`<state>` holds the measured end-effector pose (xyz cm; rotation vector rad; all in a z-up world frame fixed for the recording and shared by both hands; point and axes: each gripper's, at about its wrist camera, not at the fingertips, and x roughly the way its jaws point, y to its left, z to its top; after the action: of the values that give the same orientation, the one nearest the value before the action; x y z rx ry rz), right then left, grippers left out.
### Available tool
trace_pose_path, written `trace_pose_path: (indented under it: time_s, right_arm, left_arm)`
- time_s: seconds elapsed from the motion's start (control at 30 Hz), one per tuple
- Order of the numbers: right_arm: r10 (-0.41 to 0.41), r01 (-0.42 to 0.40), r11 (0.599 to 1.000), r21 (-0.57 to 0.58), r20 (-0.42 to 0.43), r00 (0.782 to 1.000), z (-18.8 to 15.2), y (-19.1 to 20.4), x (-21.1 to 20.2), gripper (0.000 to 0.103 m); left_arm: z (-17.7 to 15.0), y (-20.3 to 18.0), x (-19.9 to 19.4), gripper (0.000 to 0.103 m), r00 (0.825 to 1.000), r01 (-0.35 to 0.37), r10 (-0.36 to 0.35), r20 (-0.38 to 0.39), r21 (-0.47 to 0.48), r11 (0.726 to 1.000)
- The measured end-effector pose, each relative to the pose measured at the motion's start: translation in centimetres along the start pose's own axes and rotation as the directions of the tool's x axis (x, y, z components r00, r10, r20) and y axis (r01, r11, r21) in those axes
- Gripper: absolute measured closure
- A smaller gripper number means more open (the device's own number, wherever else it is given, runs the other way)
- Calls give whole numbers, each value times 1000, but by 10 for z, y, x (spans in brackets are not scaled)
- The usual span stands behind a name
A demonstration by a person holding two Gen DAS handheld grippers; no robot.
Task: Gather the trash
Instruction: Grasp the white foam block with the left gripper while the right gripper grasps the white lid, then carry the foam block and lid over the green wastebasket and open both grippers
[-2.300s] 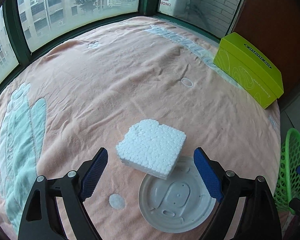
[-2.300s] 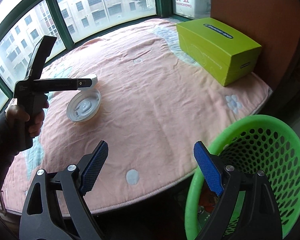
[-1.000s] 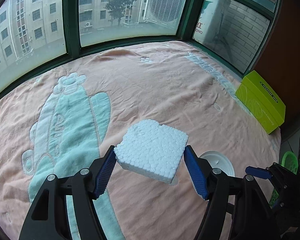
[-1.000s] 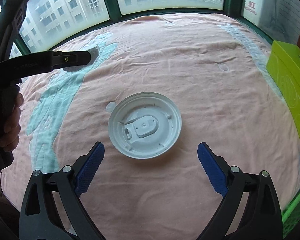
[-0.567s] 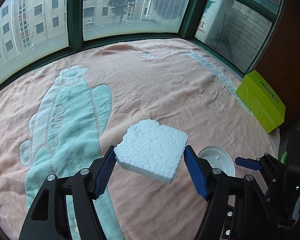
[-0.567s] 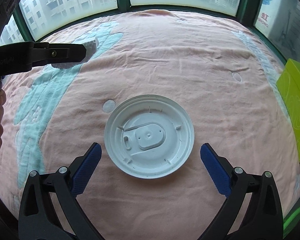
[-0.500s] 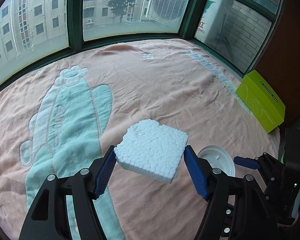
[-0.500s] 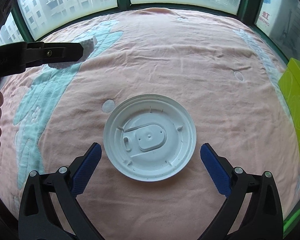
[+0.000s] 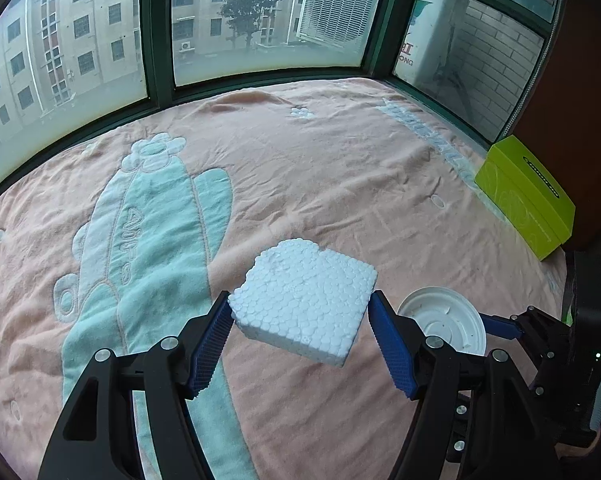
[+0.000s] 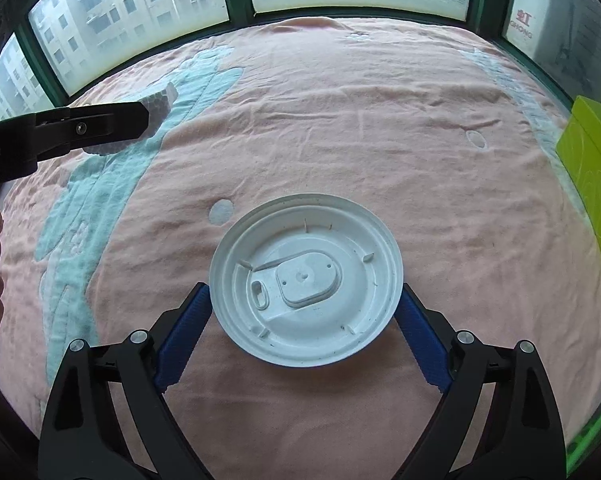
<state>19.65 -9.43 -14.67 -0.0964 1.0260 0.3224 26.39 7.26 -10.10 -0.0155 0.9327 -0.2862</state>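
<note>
Left wrist: left gripper [image 9: 300, 334] clamped on a white styrofoam block [image 9: 303, 299], 1 blue pad [image 9: 212, 344] on each side of it, block held tilted and clear above the pink blanket [image 9: 340, 184]. Blanket has a teal cartoon print [image 9: 140, 248] on its left part. Right of the block, white plastic lid [image 9: 444, 322] lies on the blanket, with the right gripper's [image 9: 496, 325] blue fingertip at its far-right edge. Lime-green box [image 9: 524, 196] sits at the blanket's right edge near the brown wall. Windows [image 9: 260, 16] run along the far side.

Right wrist: right gripper [image 10: 305, 322] closed in around the lid [image 10: 306, 284], both blue pads [image 10: 184, 334] touching or just beside the rim on opposite sides. Can't tell whether the lid is actually squeezed or lifted; it looks flat on the blanket [image 10: 340, 120], underside up. Left gripper's [image 10: 140, 120] black finger enters from upper left with the styrofoam block [image 10: 162, 100] showing past its tip, well apart from the lid. Green box [image 10: 596, 200] at right edge. Sliver of a green basket [image 10: 592, 436] at lower right, off the blanket.
</note>
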Motion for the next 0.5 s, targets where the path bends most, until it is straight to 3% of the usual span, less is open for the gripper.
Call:
trace_pose_path:
  time_s: [0.5]
  right_arm:
    - [-53,49,997,64,58,997,-34,-6,-53,14]
  left_arm:
    - [-20,-36,-33,36,999,-22,22,35,22,1000]
